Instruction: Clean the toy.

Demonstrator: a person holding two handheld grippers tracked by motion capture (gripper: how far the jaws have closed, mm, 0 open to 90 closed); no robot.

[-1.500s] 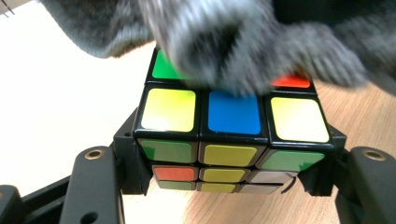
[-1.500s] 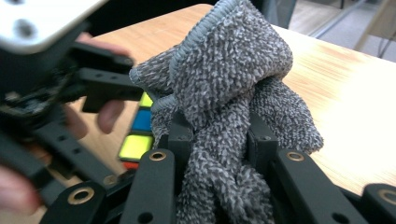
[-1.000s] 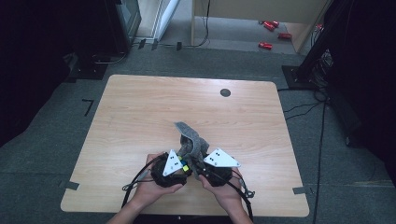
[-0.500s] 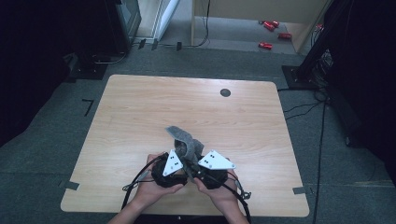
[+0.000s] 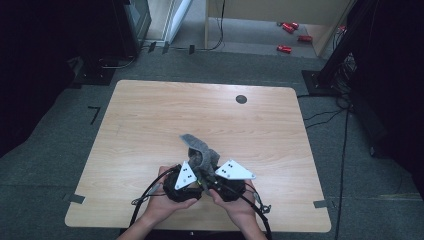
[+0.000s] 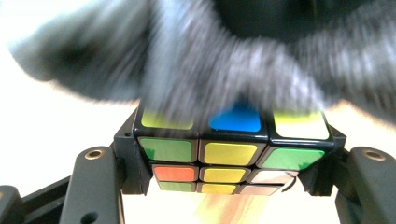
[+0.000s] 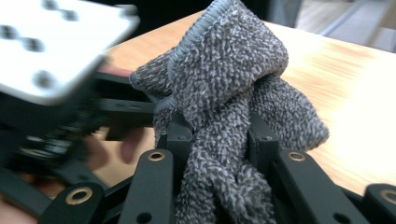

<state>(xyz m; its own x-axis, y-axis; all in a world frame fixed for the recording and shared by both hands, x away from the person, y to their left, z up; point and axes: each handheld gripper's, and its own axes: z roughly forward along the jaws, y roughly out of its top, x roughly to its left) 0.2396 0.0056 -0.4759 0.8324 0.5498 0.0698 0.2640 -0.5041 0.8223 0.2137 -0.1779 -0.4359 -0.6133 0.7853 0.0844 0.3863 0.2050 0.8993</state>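
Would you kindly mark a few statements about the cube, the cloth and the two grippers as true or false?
1. The left gripper is clamped on a puzzle cube. True.
2. The right gripper is open and holds nothing. False: its jaws pinch the grey cloth.
3. The cloth lies over the top of the cube. True.
4. The cube rests alone at the table's far edge. False: it is held near the person's edge.

Cloth (image 6: 224,70) draped over cube (image 6: 229,149)
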